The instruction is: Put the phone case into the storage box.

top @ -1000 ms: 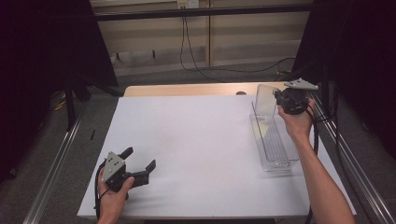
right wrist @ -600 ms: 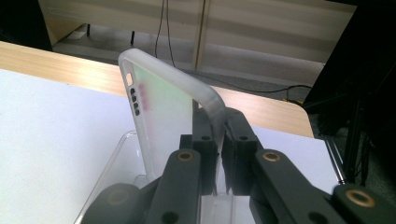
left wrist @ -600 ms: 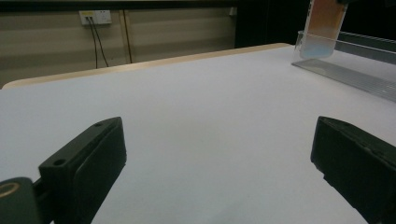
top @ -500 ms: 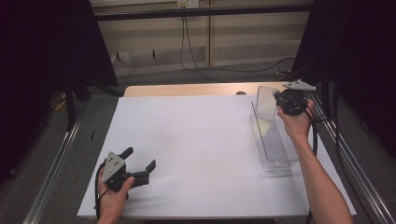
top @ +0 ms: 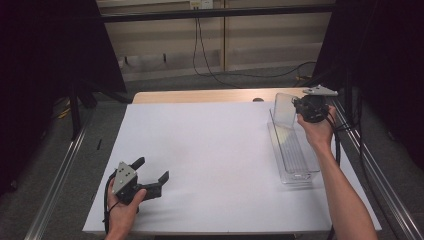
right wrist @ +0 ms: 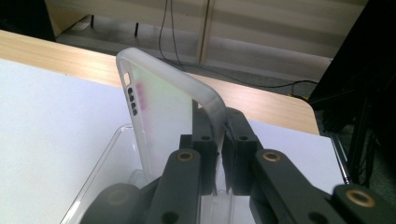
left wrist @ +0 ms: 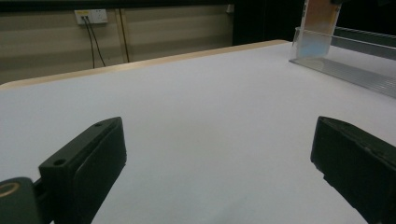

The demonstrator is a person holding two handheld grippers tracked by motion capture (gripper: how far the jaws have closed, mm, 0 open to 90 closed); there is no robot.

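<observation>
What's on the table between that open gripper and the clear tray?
Nothing: the high view shows only bare white table between the left gripper and the clear tray.

The case (right wrist: pixel 159 102) is frosted clear, with a faint pink and green sheen and dark holes along one edge. The tray (top: pixel 295 172) is clear, ribbed along its bottom. Both grippers (top: pixel 150 175) (top: pixel 300 105) are black, with grey plates. The table (top: pixel 210 160) is white, with a pale wood strip at the far edge.
</observation>
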